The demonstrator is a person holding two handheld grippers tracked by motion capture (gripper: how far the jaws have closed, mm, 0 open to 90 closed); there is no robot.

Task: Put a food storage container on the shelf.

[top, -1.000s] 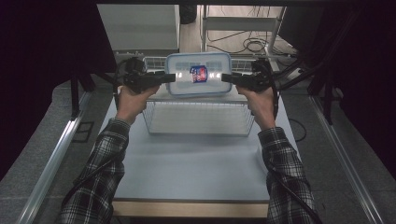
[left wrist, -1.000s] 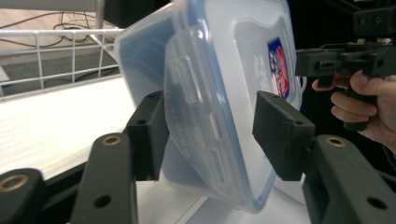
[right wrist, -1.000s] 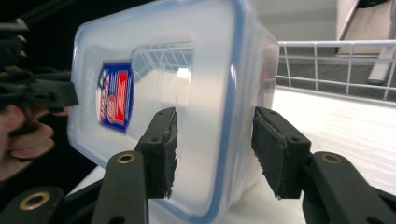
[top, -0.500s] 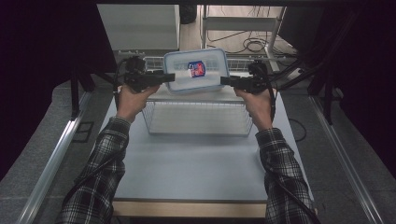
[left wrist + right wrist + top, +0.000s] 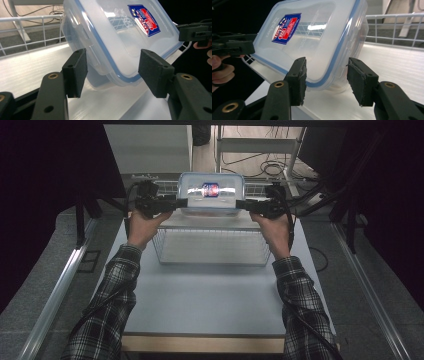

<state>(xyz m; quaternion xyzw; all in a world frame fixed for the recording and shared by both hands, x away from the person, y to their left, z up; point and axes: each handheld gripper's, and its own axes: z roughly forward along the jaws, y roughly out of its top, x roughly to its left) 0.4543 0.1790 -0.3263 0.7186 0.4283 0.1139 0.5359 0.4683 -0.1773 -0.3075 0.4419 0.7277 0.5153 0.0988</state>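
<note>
Scene: person at a pale surface [image 5: 210, 305], one hand-held gripper in each hand, working over a white wire basket [image 5: 210, 262] that stands toward the far edge.
Container: clear plastic food box [image 5: 211, 202] with a blue-rimmed snap lid and a red and blue label [image 5: 210, 189].
Position: at the far side of the basket, midway along its far edge, tilted so the lid faces the person. Its lower edge looks to rest on the white floor of the basket, though contact is hard to confirm.
Left gripper [image 5: 112, 72]: jaws apart around the box's left short end, having just been opening a little. The pads lie right beside the lid rim and the side latch. Whether they press cannot be told.
Right gripper [image 5: 327, 75]: jaws clamped across the thickness of the right short end, one pad on the lid face, the other by the base.
Handling: probably light, since the box appears empty. The walls look stiff but slightly springy, and the plastic is smooth and glossy, so it is likely slippery under the pads.
Where to hold: across both short ends near the rim, where lid and latch stiffen it.
Risk: a one-sided grip may let it pivot or slide.
</note>
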